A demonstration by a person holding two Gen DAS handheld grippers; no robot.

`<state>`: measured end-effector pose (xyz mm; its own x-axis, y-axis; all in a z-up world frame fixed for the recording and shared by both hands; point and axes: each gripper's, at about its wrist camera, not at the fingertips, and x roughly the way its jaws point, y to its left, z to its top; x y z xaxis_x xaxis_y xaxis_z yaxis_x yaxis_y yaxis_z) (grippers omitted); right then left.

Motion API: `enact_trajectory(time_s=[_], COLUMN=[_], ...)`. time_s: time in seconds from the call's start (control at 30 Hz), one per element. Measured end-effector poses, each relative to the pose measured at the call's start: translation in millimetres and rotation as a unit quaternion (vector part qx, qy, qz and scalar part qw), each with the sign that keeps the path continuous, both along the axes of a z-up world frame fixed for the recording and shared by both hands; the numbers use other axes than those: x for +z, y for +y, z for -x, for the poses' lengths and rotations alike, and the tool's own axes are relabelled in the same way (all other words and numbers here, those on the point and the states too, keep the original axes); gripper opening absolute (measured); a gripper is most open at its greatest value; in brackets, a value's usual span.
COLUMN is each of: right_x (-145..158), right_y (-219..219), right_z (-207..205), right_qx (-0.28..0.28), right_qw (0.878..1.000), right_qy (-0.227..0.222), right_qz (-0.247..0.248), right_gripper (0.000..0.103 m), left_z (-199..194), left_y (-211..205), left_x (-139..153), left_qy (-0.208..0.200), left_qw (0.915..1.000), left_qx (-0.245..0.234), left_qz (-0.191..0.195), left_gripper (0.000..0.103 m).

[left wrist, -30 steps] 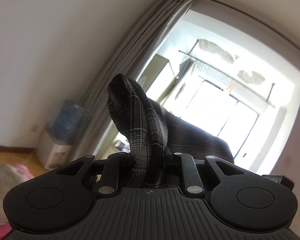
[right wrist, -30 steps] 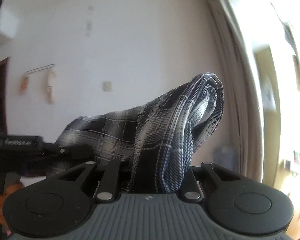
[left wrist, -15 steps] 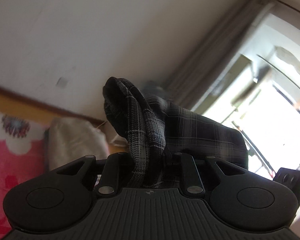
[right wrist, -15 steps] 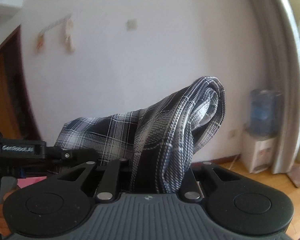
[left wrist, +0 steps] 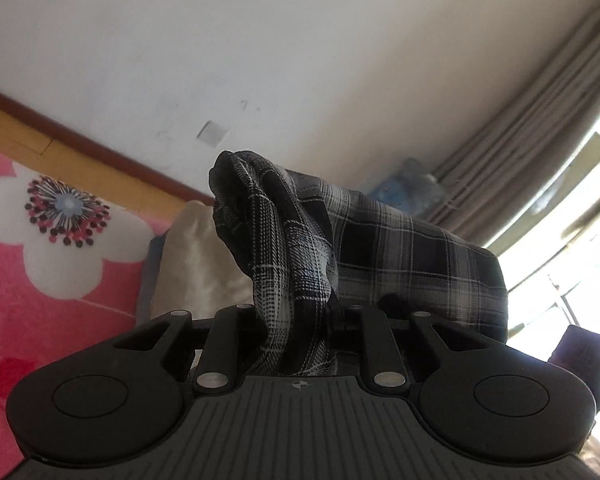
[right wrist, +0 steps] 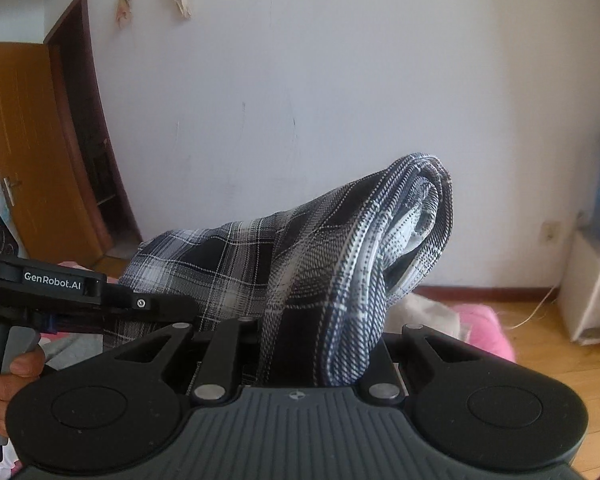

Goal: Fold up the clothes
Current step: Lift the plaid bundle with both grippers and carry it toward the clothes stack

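1. The left gripper (left wrist: 296, 316) is clamped on a bunched fold of the plaid shirt (left wrist: 400, 256); the cloth rises between its 2 fingers and arches forward into a rounded hump.
2. From that hump the dark checked fabric stretches to the right, held up in the air, in front of a white wall and a grey curtain (left wrist: 540, 132).
3. Below and to the left lies a pink floral blanket (left wrist: 60, 248), with a beige cloth (left wrist: 196, 264) just beside the shirt's fold.
4. The right gripper (right wrist: 312, 332) is likewise closed on the shirt (right wrist: 340, 272), whose gathered edge loops up and over to the right.
5. In the right wrist view, the other gripper's body sits at far left, gripped by the person's hand (right wrist: 4, 380).
6. A brown door (right wrist: 28, 152) stands at left, a water dispenser (right wrist: 596, 280) at right.
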<state>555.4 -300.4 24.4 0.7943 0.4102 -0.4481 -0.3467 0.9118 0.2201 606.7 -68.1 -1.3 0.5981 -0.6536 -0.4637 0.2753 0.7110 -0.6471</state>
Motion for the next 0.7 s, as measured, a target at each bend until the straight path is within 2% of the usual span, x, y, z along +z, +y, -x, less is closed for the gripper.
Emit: enact_trajectory(time_s=[0.33, 0.63, 0.7], right_x=[-46, -93, -104], right_y=[-41, -78, -84], right_z=[-81, -153, -173], right_qx=[0.0, 0.007, 0.014], right_qw=[0.994, 0.978, 0.973], right_qy=[0.069, 0.13, 0.151], right_qz=[-0.09, -0.161, -0.173], right_gripper=[0.019, 0.019, 0.021], left_z=[-62, -95, -104], left_y=[-21, -23, -20], left_x=[-17, -38, -52], left_qy=[0.023, 0.051, 0.077], left_qw=[0.9995, 0.9981, 0.9967], left_qx=[-0.005, -0.012, -0.008], left_qz=[-0.023, -0.031, -0.023], left_gripper=[0.019, 0.02, 0.021])
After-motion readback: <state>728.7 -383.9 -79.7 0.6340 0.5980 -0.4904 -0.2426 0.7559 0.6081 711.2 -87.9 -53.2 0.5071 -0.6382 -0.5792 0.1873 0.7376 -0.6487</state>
